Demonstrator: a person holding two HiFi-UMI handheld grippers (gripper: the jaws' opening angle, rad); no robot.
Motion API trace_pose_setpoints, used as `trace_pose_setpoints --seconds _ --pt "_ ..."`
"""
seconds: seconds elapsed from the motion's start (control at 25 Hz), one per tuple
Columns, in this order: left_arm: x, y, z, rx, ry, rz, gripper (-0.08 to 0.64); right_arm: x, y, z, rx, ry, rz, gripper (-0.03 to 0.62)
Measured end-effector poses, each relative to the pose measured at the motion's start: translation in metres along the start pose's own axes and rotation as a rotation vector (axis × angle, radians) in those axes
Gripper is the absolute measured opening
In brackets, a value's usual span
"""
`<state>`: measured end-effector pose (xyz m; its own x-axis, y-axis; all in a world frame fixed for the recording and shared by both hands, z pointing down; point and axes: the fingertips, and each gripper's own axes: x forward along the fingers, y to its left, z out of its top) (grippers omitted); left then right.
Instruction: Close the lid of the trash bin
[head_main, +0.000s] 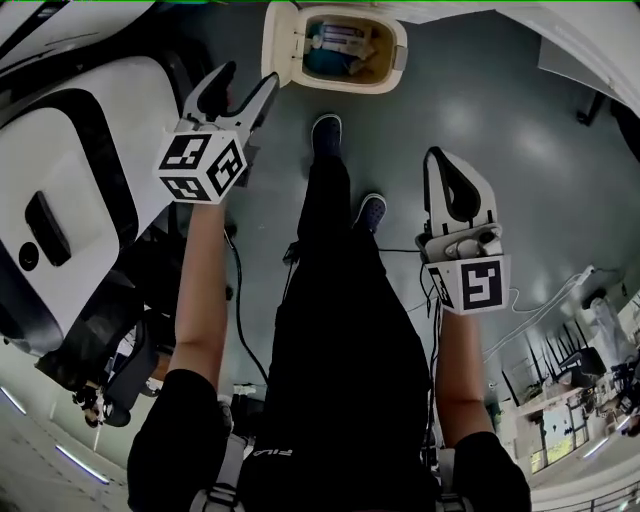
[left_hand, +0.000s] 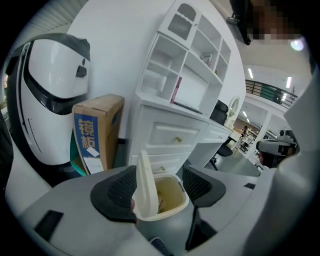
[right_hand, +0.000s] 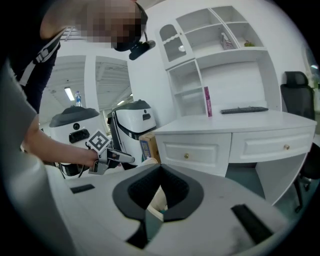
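The trash bin (head_main: 398, 52) stands on the grey floor (head_main: 500, 130) at the top centre of the head view. It is open, and its cream lid (head_main: 280, 40) is raised upright along the bin's left side. Some rubbish lies inside.

The left gripper (head_main: 247, 82) reaches forward at the upper left with its jaws spread wide, their tips just below the lid's lower edge. In the left gripper view the two dark pads (left_hand: 117, 192) stand well apart. The bin (left_hand: 172, 206) shows in the gap between them, and the raised lid (left_hand: 145, 187) sits close to the left-hand pad. The pads grip nothing, and whether one touches the lid cannot be told.

The right gripper (head_main: 437, 160) hangs lower, at centre right of the head view, well apart from the bin. In its own view its jaws (right_hand: 161, 172) meet at the tips, clenched on nothing, and a sliver of the bin (right_hand: 155, 205) shows below them. The left gripper (right_hand: 107, 155) appears at the left of that view.

The person's black-trousered legs run down the middle of the head view, and the dark shoes (head_main: 325, 130) point toward the bin. A white machine shell (head_main: 80, 190) fills the left edge. In the left gripper view, a cardboard box (left_hand: 97, 132) and a white shelf cabinet with drawers (left_hand: 180, 95) stand behind the bin.
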<state>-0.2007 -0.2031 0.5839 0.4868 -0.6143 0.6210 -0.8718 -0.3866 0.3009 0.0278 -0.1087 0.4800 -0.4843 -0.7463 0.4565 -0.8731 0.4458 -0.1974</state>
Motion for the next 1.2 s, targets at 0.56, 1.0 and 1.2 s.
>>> trace_pose_setpoints --seconds 0.56,1.0,1.2 --pt "0.061 0.019 -0.048 0.025 0.136 -0.020 0.293 0.035 -0.015 -0.052 0.057 0.030 -0.024 0.003" --pt "0.070 0.004 -0.051 0.043 0.138 -0.022 0.153 0.034 -0.034 -0.087 0.088 0.085 -0.046 0.004" --pt "0.077 -0.012 -0.050 0.043 0.114 -0.037 0.163 0.030 -0.026 -0.090 0.026 0.093 -0.055 0.003"
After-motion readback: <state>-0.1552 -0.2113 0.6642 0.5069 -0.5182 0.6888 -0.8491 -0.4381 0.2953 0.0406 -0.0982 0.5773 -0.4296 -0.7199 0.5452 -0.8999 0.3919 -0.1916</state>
